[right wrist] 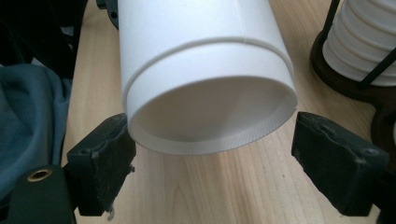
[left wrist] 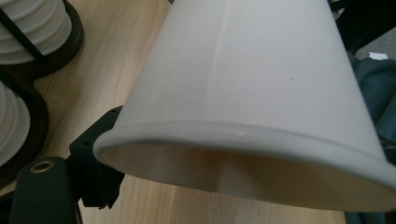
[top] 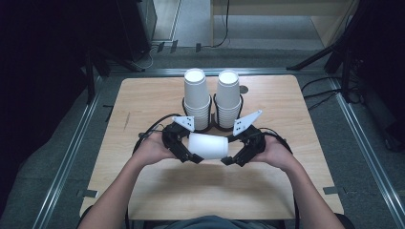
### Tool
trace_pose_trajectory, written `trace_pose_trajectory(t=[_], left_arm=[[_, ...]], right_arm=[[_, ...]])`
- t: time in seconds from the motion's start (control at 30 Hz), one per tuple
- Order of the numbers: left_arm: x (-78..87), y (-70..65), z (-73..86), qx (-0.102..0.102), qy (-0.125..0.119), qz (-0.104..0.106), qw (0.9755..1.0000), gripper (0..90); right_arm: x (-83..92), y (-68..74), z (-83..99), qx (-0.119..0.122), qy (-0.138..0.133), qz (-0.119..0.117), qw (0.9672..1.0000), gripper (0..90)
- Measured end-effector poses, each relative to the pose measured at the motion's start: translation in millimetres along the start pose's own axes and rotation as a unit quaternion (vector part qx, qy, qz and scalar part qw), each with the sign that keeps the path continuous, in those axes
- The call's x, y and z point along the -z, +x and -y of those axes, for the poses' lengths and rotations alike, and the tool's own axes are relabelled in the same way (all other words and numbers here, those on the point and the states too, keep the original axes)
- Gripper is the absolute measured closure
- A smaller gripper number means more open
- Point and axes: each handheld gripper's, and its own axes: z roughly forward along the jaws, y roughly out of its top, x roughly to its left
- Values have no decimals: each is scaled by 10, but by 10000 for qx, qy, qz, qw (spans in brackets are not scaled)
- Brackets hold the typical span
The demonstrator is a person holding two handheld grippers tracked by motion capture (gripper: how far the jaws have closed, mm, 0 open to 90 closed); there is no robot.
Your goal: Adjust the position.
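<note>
A white paper cup (top: 207, 146) lies on its side in the air just above the wooden table (top: 143, 105), between the two grippers. My left gripper (top: 192, 157) is shut on its wide rim end; in the left gripper view the open rim (left wrist: 243, 135) sits close to the camera, one black finger (left wrist: 93, 161) presses against it and the other finger is hidden behind the cup. My right gripper (top: 232, 160) is open at the cup's base (right wrist: 210, 112). Its jaws stand on either side of the base, the right one clearly apart from it.
Two tall stacks of white paper cups (top: 196, 98) (top: 228, 98) stand upside down in black wire holders just behind the grippers, near the table's far edge. The holders' dark bases (left wrist: 70, 42) (right wrist: 345, 88) lie close to the held cup. Bare table extends left, right and in front.
</note>
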Motion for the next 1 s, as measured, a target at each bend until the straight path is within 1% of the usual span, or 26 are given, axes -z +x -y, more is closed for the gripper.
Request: trace_pose_trajectory(t=[0.03, 0.07, 0.1, 0.13, 0.23, 0.27, 0.33, 0.37, 0.4, 0.43, 0.5, 0.53, 0.57, 0.6, 0.67, 0.73, 0.77, 0.8, 0.83, 0.87, 0.9, 1.0], left_arm=[[0, 0, 0, 0, 0, 0, 10000, 129], [-11, 8, -5, -7, 51, -1, 10000, 129], [-29, 21, -19, 5, 164, -38, 9999, 129], [-29, 21, -19, 5, 164, -38, 9999, 129], [-56, 42, -45, 42, 342, -105, 9994, 129], [-71, 57, -57, 53, 430, -172, 9989, 129], [-90, 62, -64, 90, 527, -220, 9983, 129], [-100, 71, -66, 112, 584, -184, 9981, 129], [-100, 71, -66, 112, 584, -184, 9981, 129], [-119, 77, -66, 121, 654, -135, 9977, 128], [-132, 74, -68, 138, 679, -142, 9975, 128], [-142, 71, -73, 107, 704, -186, 9973, 128], [-165, 71, -87, 87, 809, -208, 9965, 128], [-165, 71, -87, 87, 809, -208, 9965, 129], [-212, 60, -111, 90, 960, -271, 9950, 128], [-231, 61, -116, 109, 989, -284, 9946, 128], [-267, 58, -125, 145, 1107, -302, 9933, 128], [-287, 64, -127, 177, 1151, -281, 9928, 128], [-304, 62, -130, 204, 1200, -286, 9921, 127], [-304, 62, -130, 204, 1200, -286, 9921, 126], [-332, 71, -135, 241, 1266, -288, 9912, 126], [-364, 69, -139, 241, 1303, -272, 9908, 125]], right_arm=[[0, 0, 0, 0, 0, 0, 10000, 143], [-4, -1, 2, 24, 23, 20, 10000, 143], [-12, -6, 9, -9, 65, 59, 10000, 143], [-12, -6, 9, -9, 65, 59, 10000, 143], [-41, -19, 19, -14, 134, 95, 9999, 143], [-70, -23, 28, 11, 223, 134, 9997, 143], [-95, -28, 33, 37, 266, 154, 9995, 143], [-104, -28, 34, 44, 294, 178, 9994, 143], [-104, -28, 34, 44, 294, 178, 9994, 143], [-127, -33, 31, 89, 324, 198, 9992, 143], [-150, -38, 31, 112, 415, 301, 9986, 143], [-150, -38, 31, 112, 415, 301, 9986, 143], [-168, -44, 36, 78, 453, 272, 9986, 143], [-180, -50, 37, 105, 454, 245, 9986, 144], [-199, -51, 33, 124, 452, 236, 9986, 144], [-223, -51, 26, 150, 472, 232, 9985, 144], [-233, -42, 23, 131, 499, 248, 9984, 145], [-249, -44, 20, 181, 491, 264, 9983, 145], [-258, -41, 18, 177, 517, 262, 9982, 145], [-272, -40, 15, 217, 519, 277, 9980, 145], [-285, -35, 11, 233, 531, 260, 9980, 146], [-326, -22, -3, 336, 547, 276, 9976, 147]])
